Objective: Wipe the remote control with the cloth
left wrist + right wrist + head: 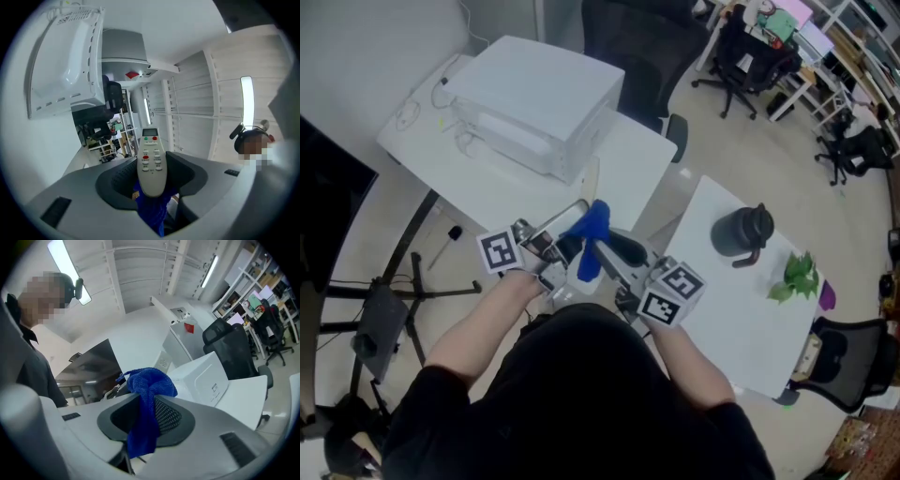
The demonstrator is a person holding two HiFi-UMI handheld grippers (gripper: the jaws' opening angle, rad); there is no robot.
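Your left gripper clamps the remote with its buttons facing out, likely so your right gripper, pinching the bunched cloth, can rub across them.

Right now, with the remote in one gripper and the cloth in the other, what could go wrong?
The left gripper clamps only the lower part of the remote control; rubbing its free end could lever it loose in mid-air. The right gripper pinches just a narrow fold of the blue cloth, so a firm wipe may tug it out.
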